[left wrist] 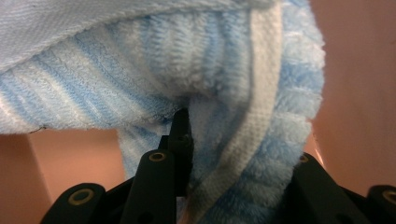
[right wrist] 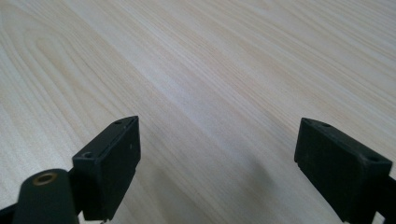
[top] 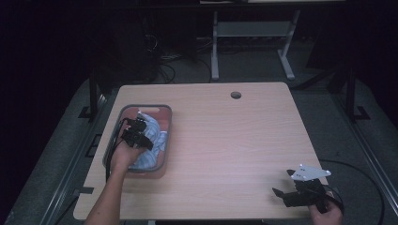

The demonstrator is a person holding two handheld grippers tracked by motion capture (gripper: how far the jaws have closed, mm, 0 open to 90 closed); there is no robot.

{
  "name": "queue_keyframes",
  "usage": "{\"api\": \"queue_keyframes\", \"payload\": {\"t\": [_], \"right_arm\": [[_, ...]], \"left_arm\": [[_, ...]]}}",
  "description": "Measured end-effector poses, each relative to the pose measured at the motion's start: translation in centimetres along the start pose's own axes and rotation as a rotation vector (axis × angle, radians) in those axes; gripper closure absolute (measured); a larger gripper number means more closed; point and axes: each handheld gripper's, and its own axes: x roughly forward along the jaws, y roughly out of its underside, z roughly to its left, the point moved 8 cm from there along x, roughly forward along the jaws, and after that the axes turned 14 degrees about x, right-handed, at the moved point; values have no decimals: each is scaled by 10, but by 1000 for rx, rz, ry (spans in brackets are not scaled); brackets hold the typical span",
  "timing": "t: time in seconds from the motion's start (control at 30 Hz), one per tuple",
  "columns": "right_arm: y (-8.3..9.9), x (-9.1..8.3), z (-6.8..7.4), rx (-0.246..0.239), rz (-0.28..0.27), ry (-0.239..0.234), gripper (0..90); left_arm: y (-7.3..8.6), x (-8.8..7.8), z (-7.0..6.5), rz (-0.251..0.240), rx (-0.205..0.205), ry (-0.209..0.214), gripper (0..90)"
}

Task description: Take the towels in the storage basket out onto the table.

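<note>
Wooden table [top: 225,136]: left tool [top: 139,123] grips blue towel [left wrist: 233,93] in basket [top: 141,108].

The worktop [top: 225,140] is a light wooden board with 1 round hole [top: 235,95] near its far edge. On its left part stands 1 grey-rimmed pink basin [top: 165,140]. The rest of the surface is bare wood.

Left claw [top: 139,123] clamped, right claw [right wrist: 217,163] gaping, low
</note>
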Motion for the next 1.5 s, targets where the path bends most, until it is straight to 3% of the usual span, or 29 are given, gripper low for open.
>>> {"api": "queue_keyframes", "payload": {"t": [0.43, 0.97, 1.13, 1.27, 1.5], "right_arm": [[0, -1, 0, 8, -6, 12, 138], [0, -4, -2, 10, -9, 17, 138], [-1, -4, -3, 16, -15, 21, 138], [0, -3, -2, 15, -10, 18, 138], [0, -4, -2, 7, -9, 19, 138]], "left_arm": [[6, -27, -11, -135, -9, 68, 682], [7, -61, -14, -312, -18, 140, 680], [8, -73, -12, -338, -19, 133, 681], [7, -88, -11, -388, -30, 140, 681], [7, -106, -10, -413, -13, 110, 680]]}}
